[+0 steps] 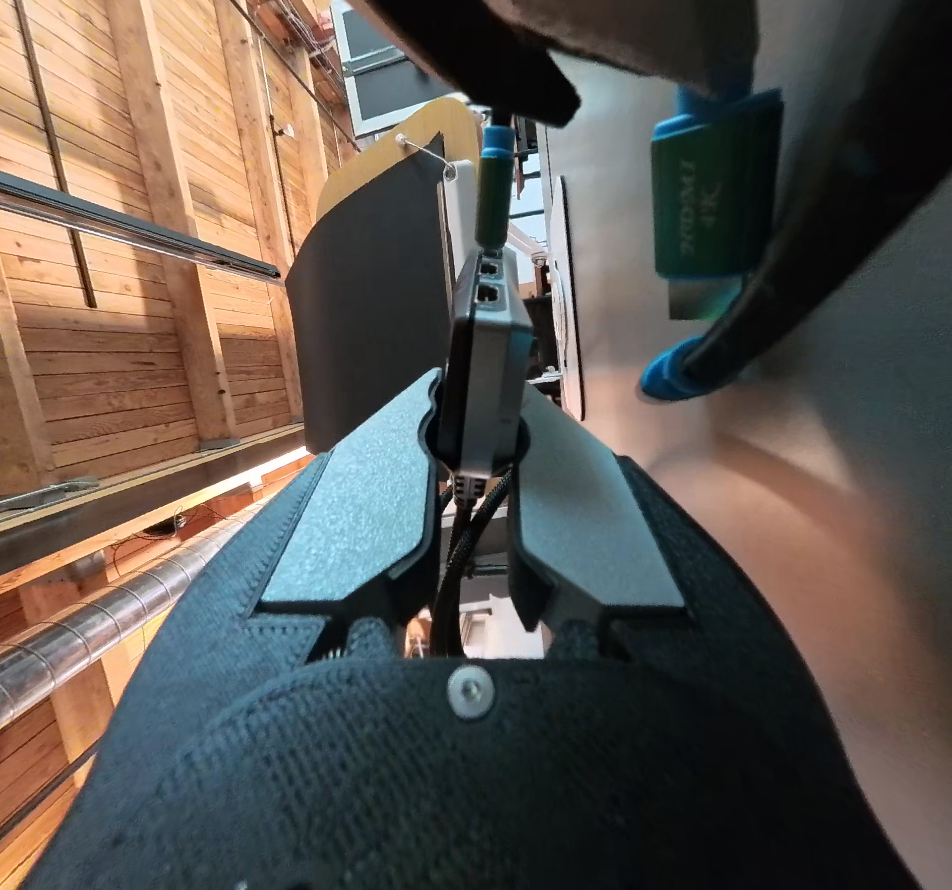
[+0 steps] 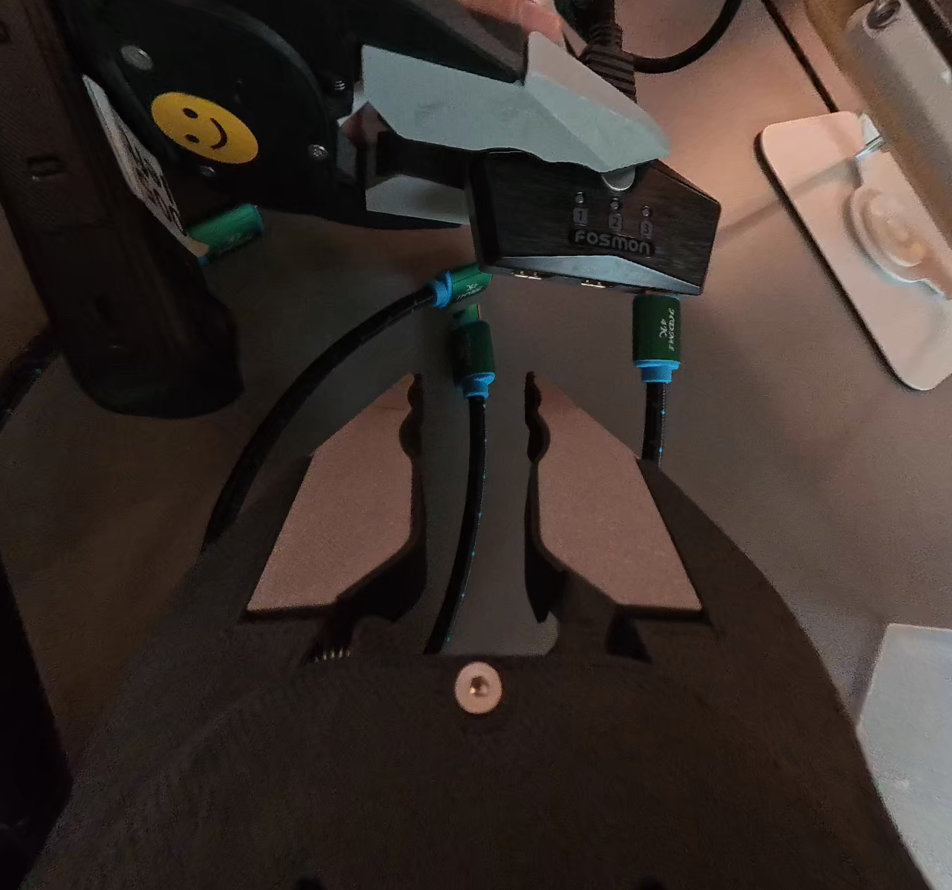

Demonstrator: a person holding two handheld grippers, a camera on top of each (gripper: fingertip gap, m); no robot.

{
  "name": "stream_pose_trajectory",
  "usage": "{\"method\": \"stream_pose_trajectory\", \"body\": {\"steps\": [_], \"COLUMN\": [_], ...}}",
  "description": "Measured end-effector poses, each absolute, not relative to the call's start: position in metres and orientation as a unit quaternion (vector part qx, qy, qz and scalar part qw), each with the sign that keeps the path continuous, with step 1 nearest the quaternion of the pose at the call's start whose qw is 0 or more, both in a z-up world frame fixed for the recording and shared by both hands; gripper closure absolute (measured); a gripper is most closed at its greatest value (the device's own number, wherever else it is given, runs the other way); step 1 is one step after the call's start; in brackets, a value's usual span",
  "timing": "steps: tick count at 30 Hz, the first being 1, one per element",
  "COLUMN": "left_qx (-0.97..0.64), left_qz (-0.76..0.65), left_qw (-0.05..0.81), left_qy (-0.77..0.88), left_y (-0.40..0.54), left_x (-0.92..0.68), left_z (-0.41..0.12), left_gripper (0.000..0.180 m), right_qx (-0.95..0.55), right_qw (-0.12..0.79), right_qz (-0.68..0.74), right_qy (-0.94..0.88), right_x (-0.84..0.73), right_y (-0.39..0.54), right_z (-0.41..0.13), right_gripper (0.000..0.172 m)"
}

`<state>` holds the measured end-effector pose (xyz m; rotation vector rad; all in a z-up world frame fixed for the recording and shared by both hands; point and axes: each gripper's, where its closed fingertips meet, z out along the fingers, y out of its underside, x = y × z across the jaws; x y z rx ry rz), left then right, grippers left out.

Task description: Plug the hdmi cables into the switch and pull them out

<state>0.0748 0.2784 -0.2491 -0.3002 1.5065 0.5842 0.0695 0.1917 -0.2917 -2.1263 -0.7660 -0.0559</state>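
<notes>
- Hanging open at lower centre, the right gripper [image 2: 474, 391] has a green HDMI plug [image 2: 471, 350] loose between its fingers, untouched.
- Farther up, the left gripper [image 1: 481, 401] clamps the black switch [image 2: 592, 216]; one plug [image 2: 655, 337] remains seated.
- Risk: closing off-centre could pinch the braided cable [image 2: 471, 479], not the plug.

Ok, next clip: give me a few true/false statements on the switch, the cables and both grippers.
1. The left gripper clamps the switch. True.
2. All three front ports hold plugs. False: only one green plug is seated; two ports are empty.
3. The right gripper is squeezing a plug. False: its fingers stand apart, and the loose cable merely runs between them.
4. The switch is lifted off the table. True.
</notes>
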Motion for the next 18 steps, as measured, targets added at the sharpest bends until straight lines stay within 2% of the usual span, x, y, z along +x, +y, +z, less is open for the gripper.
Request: {"method": "stream_pose_trajectory", "body": {"steps": [3,9,15,18], "left_qx": [-0.136,-0.145,-0.150,-0.157], "left_qz": [0.255,0.244,0.239,0.235], "left_qw": [0.679,0.673,0.667,0.662], "left_qy": [0.675,0.683,0.690,0.694], "left_y": [0.278,0.278,0.280,0.282], "left_x": [0.075,0.075,0.076,0.076], "left_z": [-0.251,-0.255,-0.258,-0.261], "left_gripper": [0.160,0.160,0.160,0.160], "right_qx": [-0.849,-0.814,-0.811,-0.804], "right_qw": [0.420,0.379,0.337,0.338], "right_qz": [-0.011,-0.097,-0.104,-0.097], "right_qy": [-0.320,-0.430,-0.467,-0.479], "right_x": [0.065,0.065,0.066,0.062], "right_y": [0.194,0.200,0.210,0.210], "right_z": [-0.294,-0.297,-0.303,-0.311], "right_gripper": [0.135,0.150,0.147,0.154]}}
